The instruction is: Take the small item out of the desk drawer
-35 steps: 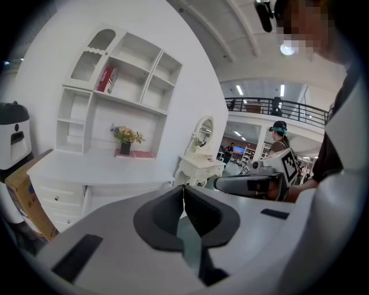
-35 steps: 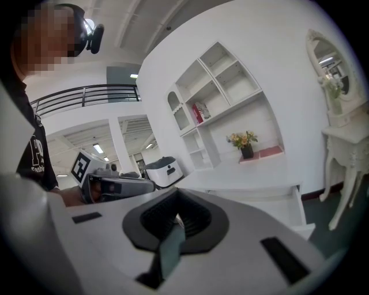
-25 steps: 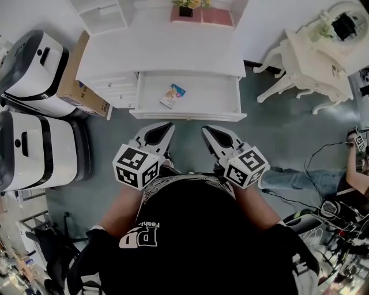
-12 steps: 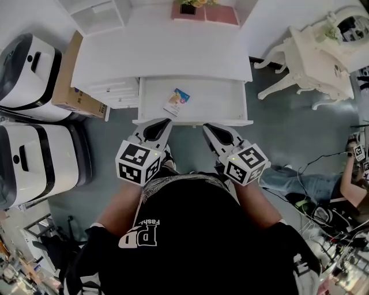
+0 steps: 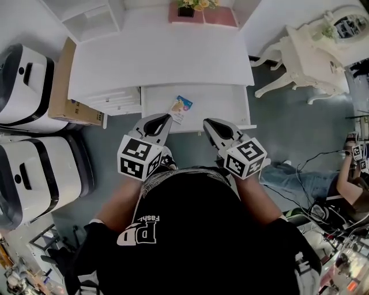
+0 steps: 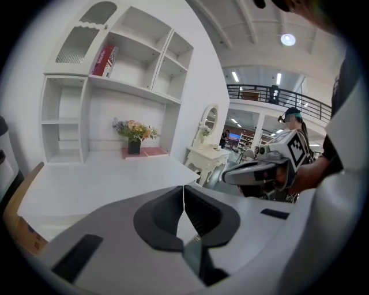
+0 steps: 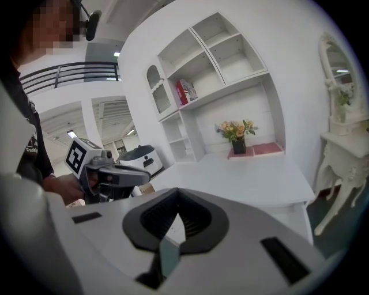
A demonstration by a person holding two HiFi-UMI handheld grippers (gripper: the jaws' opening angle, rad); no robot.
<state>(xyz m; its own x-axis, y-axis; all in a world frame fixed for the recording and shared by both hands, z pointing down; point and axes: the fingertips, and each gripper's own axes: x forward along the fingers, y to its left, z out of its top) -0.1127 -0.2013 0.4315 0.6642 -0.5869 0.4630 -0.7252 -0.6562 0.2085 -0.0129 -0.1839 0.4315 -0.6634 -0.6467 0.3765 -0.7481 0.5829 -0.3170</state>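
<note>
The white desk has its shallow drawer pulled open. A small colourful packet lies flat in the drawer's left half. My left gripper hovers over the drawer's front edge, its tip just short of the packet, jaws shut and empty. My right gripper is level with it, a little to the right, also shut with nothing in it. In the left gripper view the jaws meet above the desk top. In the right gripper view the jaws touch at the tip.
A cardboard box and two white machines stand left of the desk. A white vanity table is at the right. A flower pot sits at the desk's back. A seated person and cables occupy the right floor.
Both grippers have come forward, from well short of the drawer to its front edge. The packet now lies just ahead of the left gripper's tip. The jaws stayed shut.
</note>
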